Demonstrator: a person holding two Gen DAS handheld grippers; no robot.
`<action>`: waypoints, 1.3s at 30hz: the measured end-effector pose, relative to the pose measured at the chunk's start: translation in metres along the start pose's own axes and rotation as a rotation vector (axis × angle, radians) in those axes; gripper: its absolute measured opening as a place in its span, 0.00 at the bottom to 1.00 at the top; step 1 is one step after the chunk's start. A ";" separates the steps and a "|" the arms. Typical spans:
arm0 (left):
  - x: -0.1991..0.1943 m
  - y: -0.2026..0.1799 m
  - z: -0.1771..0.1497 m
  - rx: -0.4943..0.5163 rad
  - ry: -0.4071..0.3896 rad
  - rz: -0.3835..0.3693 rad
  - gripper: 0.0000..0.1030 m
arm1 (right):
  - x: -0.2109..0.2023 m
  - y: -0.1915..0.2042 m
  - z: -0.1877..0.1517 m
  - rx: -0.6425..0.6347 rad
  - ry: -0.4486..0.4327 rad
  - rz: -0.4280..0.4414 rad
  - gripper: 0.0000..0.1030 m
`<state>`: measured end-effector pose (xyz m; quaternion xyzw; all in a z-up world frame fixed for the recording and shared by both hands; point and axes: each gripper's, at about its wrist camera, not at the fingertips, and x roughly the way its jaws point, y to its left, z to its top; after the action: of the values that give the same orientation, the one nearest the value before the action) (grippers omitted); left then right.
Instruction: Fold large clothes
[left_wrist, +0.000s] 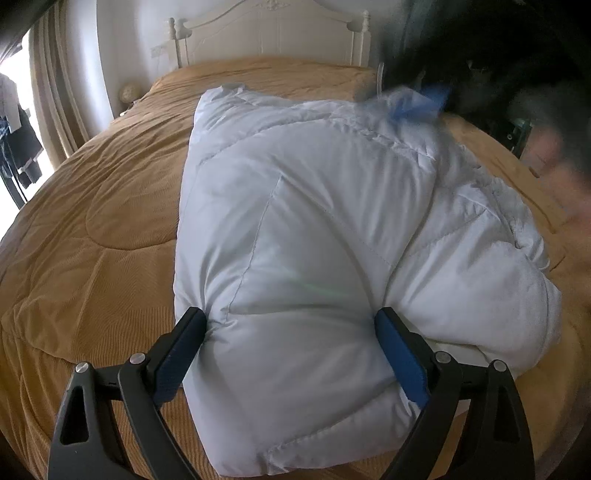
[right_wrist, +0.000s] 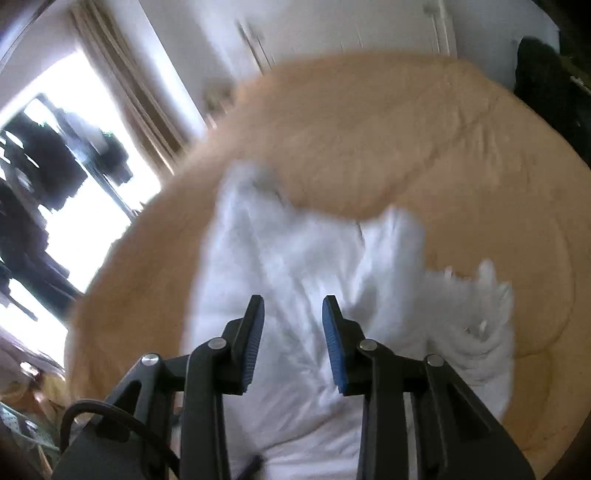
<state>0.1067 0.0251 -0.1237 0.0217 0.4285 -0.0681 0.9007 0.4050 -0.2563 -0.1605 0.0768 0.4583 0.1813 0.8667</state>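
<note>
A white puffy down jacket (left_wrist: 314, 229) lies folded on a tan bedspread (left_wrist: 110, 206). My left gripper (left_wrist: 291, 317) is wide open, its blue-padded jaws straddling the jacket's near folded end, pressed against the padding on both sides. In the right wrist view the picture is motion-blurred: the jacket (right_wrist: 295, 258) lies below my right gripper (right_wrist: 293, 306), which is open and holds nothing, hovering over the white fabric. The right gripper also shows blurred at the jacket's far corner in the left wrist view (left_wrist: 421, 101).
A white headboard (left_wrist: 273, 33) stands at the bed's far end. A curtain and bright window (right_wrist: 74, 192) with hanging dark clothes are on the left. A blurred dark sleeve and a hand (left_wrist: 565, 184) are at the right.
</note>
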 end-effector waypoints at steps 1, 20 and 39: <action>-0.001 -0.001 0.000 0.005 -0.003 -0.008 0.90 | 0.024 -0.008 -0.003 -0.001 0.049 -0.094 0.09; -0.057 0.011 -0.019 -0.115 -0.038 0.049 0.94 | -0.027 -0.023 -0.107 -0.011 0.013 -0.240 0.16; -0.130 0.032 -0.018 -0.223 0.030 0.185 0.96 | -0.159 0.031 -0.155 0.023 -0.146 -0.386 1.00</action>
<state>0.0163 0.0724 -0.0350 -0.0379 0.4430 0.0636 0.8935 0.1884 -0.2942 -0.1177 0.0105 0.4025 0.0007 0.9154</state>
